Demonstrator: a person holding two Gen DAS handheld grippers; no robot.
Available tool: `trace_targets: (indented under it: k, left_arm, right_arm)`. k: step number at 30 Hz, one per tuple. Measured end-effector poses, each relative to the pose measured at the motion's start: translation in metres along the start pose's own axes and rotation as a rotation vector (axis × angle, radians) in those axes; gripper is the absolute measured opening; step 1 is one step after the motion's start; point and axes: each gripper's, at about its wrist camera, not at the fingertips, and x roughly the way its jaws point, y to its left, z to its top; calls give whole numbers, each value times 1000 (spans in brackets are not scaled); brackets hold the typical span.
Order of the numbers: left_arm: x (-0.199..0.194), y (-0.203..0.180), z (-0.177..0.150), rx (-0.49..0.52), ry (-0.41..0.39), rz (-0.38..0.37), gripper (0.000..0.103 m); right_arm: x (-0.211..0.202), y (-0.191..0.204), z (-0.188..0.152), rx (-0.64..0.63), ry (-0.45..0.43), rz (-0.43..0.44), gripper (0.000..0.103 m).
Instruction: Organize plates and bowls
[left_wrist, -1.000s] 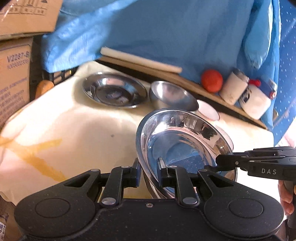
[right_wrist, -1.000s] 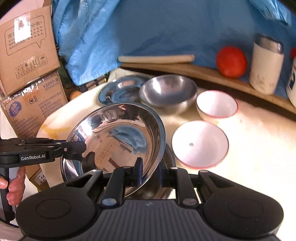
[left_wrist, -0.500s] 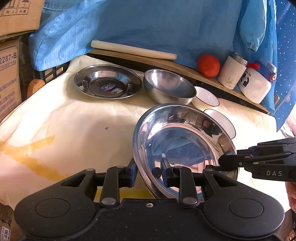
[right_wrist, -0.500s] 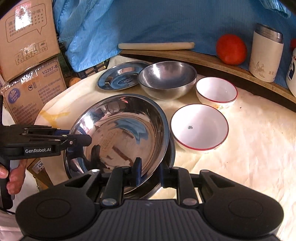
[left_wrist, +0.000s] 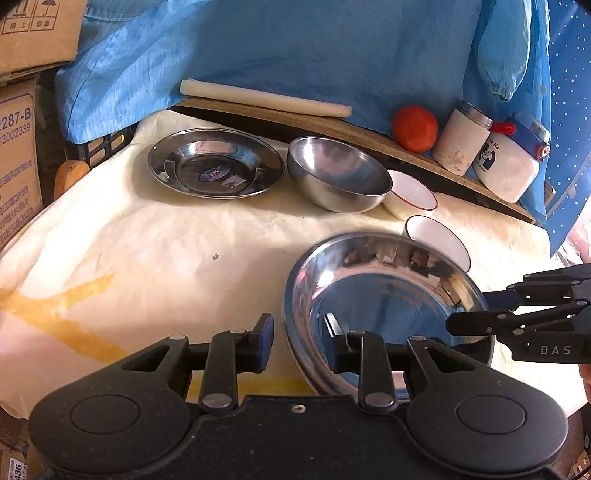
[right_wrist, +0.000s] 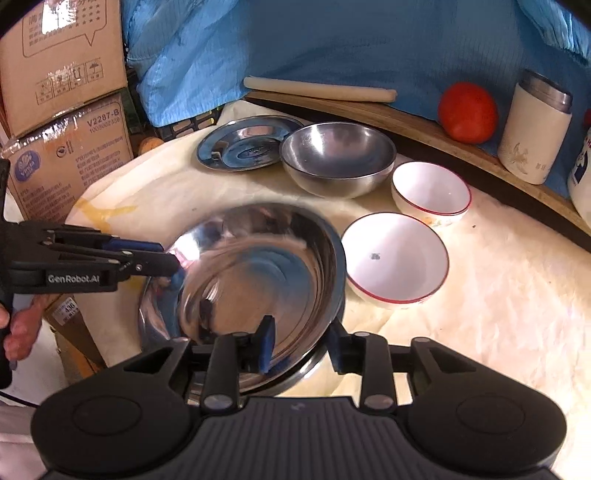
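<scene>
Both grippers' fingers stand spread astride the steel plate (right_wrist: 258, 273) rim, left gripper (left_wrist: 301, 341) and right gripper (right_wrist: 301, 341); ahead, 1 plate (left_wrist: 216, 162) and 3 bowls await stacking.

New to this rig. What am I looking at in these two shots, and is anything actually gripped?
There is no robot arm. A person holds a two-finger gripper in each hand, and each gripper has a fisheye camera looking along its fingers. One picture is from the left gripper, the other from the right gripper. Each gripper also shows at the edge of the other's view.

On the table are a near plate, a far plate, a steel bowl and two white bowls.

Both grippers are open, each straddling a rim of the near plate, so nothing is gripped. That plate seems to sit on another one.
</scene>
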Motion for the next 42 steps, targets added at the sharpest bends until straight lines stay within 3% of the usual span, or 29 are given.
trace_targets:
  k: [2, 9, 12, 14, 22, 33, 42]
  left_arm:
    - [0, 1, 0, -3, 2, 2, 31]
    - [-3, 2, -1, -17, -15, 8, 44]
    - [-7, 4, 2, -25, -36, 17, 60]
    - [-10, 7, 4, -33, -57, 29, 77]
    - [-18, 27, 17, -114, -152, 134, 101]
    - [-8, 52, 35, -277, -213, 261, 102]
    - [10, 58, 47, -288, -202, 302, 102]
  right_arm:
    - [-1, 0, -1, -4, 1, -3, 35]
    - [-2, 0, -4, -13, 4, 7, 54]
    - [-9, 1, -3, -24, -21, 5, 66]
    - [-14, 0, -1, -32, -44, 8, 73]
    - [-21, -5, 15, -31, -131, 38, 97]
    - [-1, -13, 57, -21, -200, 81, 102]
    - [25, -16, 106, -41, -234, 109, 103]
